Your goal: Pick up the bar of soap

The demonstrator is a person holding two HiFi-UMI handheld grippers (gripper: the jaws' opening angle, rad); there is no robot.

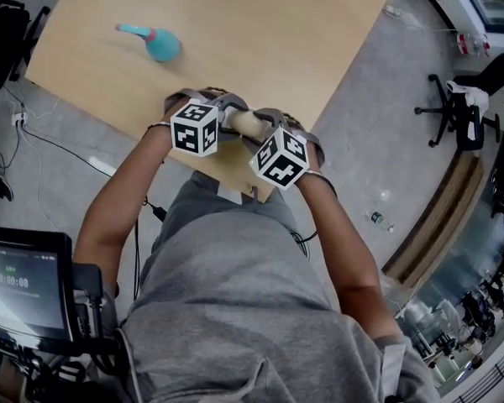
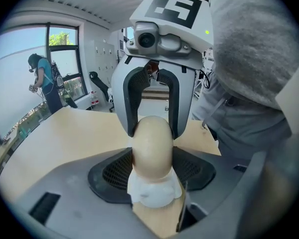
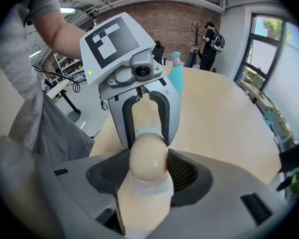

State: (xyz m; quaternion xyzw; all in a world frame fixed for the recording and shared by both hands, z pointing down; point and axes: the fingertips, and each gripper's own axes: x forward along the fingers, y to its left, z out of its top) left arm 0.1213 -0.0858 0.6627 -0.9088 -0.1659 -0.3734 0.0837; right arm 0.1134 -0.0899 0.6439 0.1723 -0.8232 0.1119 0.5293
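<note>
Right now, over the near edge of the wooden table (image 1: 319,40), the left gripper (image 2: 152,172) and the right gripper (image 3: 148,171) face each other. Each one pinches one end of the bar of soap (image 1: 248,124) with its jaws set wide. I think the best way is to squeeze softly and keep both level, because slippery soap could pop out.

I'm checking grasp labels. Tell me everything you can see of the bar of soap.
The bar of soap is a smooth, cream-coloured oval with rounded ends and a faint sheen. It lies roughly level between the two grippers, over the near edge of the table. The left gripper clamps one end, the right gripper the other.
</note>
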